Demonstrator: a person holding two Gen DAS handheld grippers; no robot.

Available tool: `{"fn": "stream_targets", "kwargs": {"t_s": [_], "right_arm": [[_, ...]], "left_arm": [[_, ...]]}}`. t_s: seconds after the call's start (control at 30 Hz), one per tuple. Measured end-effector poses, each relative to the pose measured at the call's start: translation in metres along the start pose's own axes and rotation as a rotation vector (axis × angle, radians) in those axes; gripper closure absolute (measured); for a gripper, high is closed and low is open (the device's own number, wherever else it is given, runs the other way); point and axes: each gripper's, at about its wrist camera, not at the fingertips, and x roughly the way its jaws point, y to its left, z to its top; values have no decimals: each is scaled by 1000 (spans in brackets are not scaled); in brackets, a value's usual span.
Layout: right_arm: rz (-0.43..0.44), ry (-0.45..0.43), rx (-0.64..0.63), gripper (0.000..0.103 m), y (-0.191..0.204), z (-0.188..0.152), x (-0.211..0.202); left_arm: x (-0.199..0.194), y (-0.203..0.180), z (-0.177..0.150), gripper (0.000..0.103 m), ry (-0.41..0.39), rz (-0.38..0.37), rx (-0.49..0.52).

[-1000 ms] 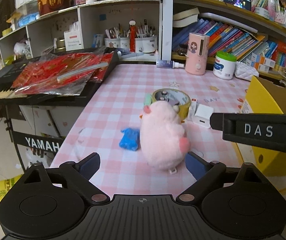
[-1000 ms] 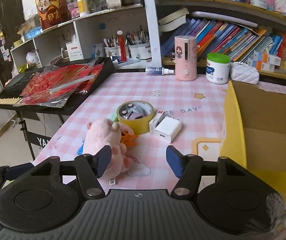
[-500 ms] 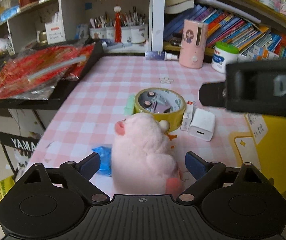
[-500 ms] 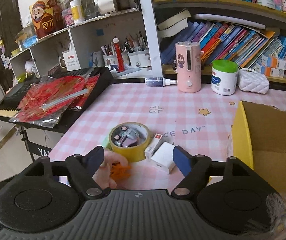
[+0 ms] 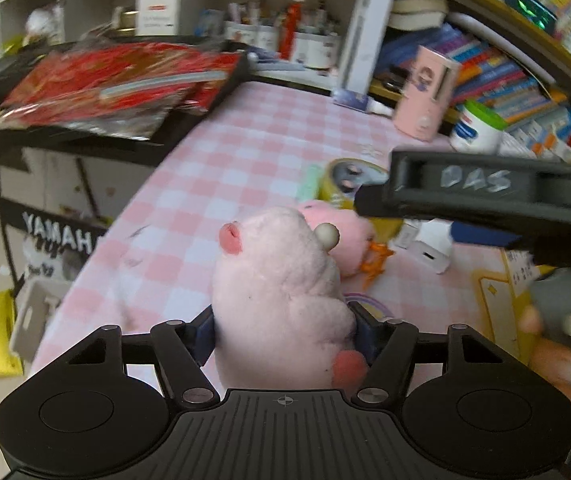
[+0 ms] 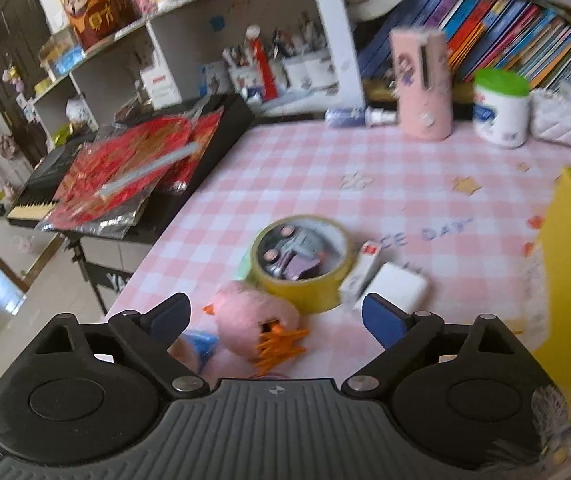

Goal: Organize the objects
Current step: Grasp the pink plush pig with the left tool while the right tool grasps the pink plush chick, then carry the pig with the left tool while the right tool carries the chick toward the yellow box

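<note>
A pink-and-white checked table point(image 6: 285, 176) stands in front of crowded shelves of books and pen pots. In the left wrist view, the left gripper point(image 5: 283, 330) has just been closing, and its blue pads now press both sides of a pale pink plush toy point(image 5: 281, 288), which stands upright near the table's front edge. The right gripper point(image 6: 275, 316) has just been opening; its jaws stand wide apart with nothing gripped, hovering above the toy's pink head point(image 6: 251, 316) and its orange tuft. Just behind the toy lies a yellow roll of tape point(image 6: 301, 264) with small items inside its ring. Beside the tape, to the right, sit a small white box point(image 6: 361, 276) and a white charger point(image 6: 399, 286). A yellow cardboard box point(image 6: 569, 248) stands at the table's right edge. A black keyboard point(image 6: 133, 172) covered with red foil packets stands to the left.
</note>
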Motion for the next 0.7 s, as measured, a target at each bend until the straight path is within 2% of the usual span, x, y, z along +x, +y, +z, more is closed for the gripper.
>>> {"fn": "stream_targets", "kwargs": {"t_s": [0.33, 0.4, 0.43, 0.47, 0.7], "right_arm": [[0, 132, 22, 13, 2, -4, 69], [2, 145, 35, 20, 0, -6, 76], [1, 125, 18, 28, 2, -6, 76], [10, 131, -1, 41, 3, -6, 77], [-3, 123, -9, 43, 6, -8, 55]], "left_arm": [[-27, 24, -2, 37, -47, 66, -59], [-30, 26, -3, 37, -54, 70, -66], [-33, 28, -4, 37, -59, 71, -70], [-34, 30, -4, 37, -64, 72, -75], [-46, 34, -6, 37, -97, 47, -87]]}}
